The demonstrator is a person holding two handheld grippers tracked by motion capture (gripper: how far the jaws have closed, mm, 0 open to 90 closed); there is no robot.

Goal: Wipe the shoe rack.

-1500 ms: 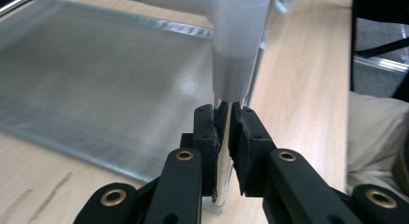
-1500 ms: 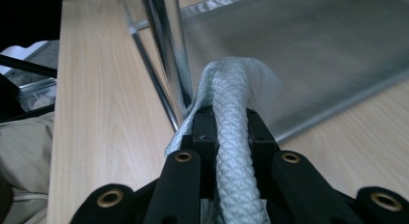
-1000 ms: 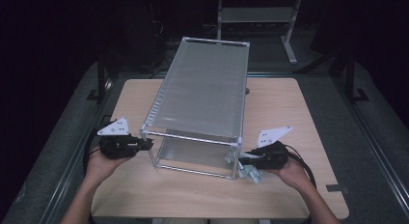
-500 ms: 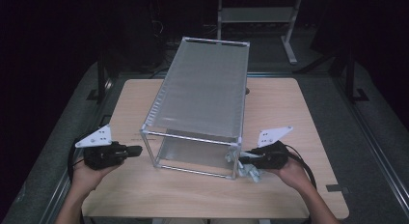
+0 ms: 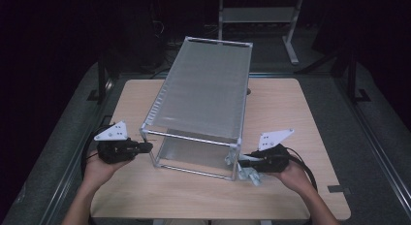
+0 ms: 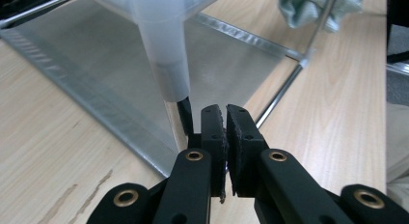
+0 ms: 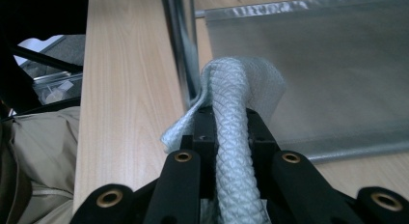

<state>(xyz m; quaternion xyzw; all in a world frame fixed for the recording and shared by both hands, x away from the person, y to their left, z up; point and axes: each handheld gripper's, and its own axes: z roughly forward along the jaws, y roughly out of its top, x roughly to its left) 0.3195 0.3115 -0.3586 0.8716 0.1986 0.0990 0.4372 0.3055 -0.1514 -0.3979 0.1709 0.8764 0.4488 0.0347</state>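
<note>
A metal-framed rack [image 5: 203, 89] with pale translucent panels stands in the middle of the wooden table [image 5: 281, 104]. My left gripper [image 5: 148, 146] points at the rack's near-left corner, jaws shut with nothing between them. In the left gripper view the gripper [image 6: 225, 113] sits just under the white plastic corner joint [image 6: 164, 40]. My right gripper [image 5: 241, 163] is at the near-right corner post, shut on a pale woven cloth [image 5: 249, 174]. In the right gripper view the cloth [image 7: 236, 93] bulges out between the jaws and rests against the metal post [image 7: 181, 40].
The rack takes up most of the table's middle, and bare wood lies to its left, right and front. A metal stand [image 5: 257, 14] rises behind the table on the dark floor. The person's forearms come in from the near edge.
The left gripper drew back to the left and toward the near edge, then returned to the rack's near-left corner. The right gripper and cloth have not moved.
</note>
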